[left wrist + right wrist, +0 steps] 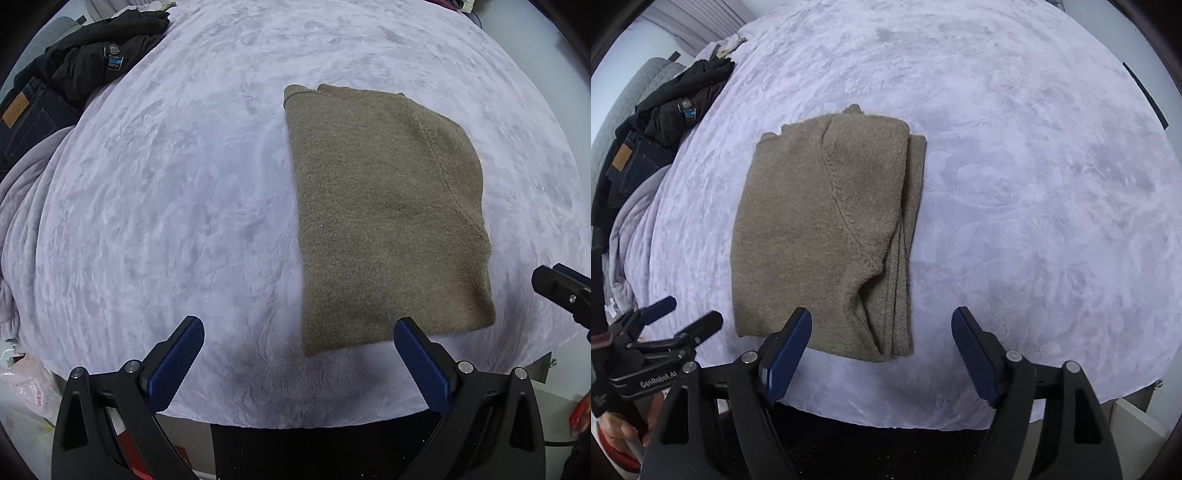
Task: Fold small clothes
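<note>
A tan knit sweater (384, 218) lies folded into a long rectangle on the lavender plush blanket (184, 184). In the right wrist view the sweater (820, 236) shows a curved seam and stacked layer edges along its right side. My left gripper (297, 332) is open and empty, hovering just short of the sweater's near edge. My right gripper (882, 325) is open and empty above the sweater's near right corner. The left gripper also shows at the lower left of the right wrist view (687, 314). The right gripper's finger shows at the right edge of the left wrist view (561, 288).
Dark clothes, a black jacket (99, 55) and jeans (26, 118), are piled at the far left of the bed; they also show in the right wrist view (668, 110). A pink plastic bag (29, 391) sits beside the bed at lower left. The blanket's near edge (923, 417) drops to a dark floor.
</note>
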`<state>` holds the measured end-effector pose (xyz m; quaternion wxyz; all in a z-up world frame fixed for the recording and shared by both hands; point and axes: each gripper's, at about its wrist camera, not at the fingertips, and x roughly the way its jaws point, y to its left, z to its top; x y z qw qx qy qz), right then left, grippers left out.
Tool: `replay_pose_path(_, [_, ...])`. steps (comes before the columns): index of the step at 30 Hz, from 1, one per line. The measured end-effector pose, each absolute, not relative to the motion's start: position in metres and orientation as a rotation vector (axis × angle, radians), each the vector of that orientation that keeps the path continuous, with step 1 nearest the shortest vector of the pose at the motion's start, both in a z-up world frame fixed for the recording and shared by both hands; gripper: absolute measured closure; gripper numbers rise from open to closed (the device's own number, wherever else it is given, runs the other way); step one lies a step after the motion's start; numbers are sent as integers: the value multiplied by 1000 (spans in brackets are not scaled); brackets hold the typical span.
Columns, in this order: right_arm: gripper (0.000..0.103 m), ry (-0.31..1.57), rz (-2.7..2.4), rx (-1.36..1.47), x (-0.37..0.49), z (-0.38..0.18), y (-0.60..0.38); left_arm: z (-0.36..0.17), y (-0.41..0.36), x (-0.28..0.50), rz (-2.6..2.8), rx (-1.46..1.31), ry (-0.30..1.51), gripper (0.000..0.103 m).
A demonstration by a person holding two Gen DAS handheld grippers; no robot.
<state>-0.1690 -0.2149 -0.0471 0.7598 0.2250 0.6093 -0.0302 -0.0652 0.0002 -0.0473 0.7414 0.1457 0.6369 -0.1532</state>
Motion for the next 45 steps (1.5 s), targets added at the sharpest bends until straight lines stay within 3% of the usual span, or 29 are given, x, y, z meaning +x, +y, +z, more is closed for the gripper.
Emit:
replay_pose_path(2, [0, 1297, -54, 511, -166, -39, -212, -43, 2, -68, -344, 319, 1395, 0])
replay_pose_path(14, [0, 1396, -124, 398, -164, -19, -182, -18, 13, -64, -335, 312, 1382, 0])
replay_pose_path(45, [0, 1403, -165, 397, -141, -2, -173, -8, 23, -48, -300, 273, 1386, 0])
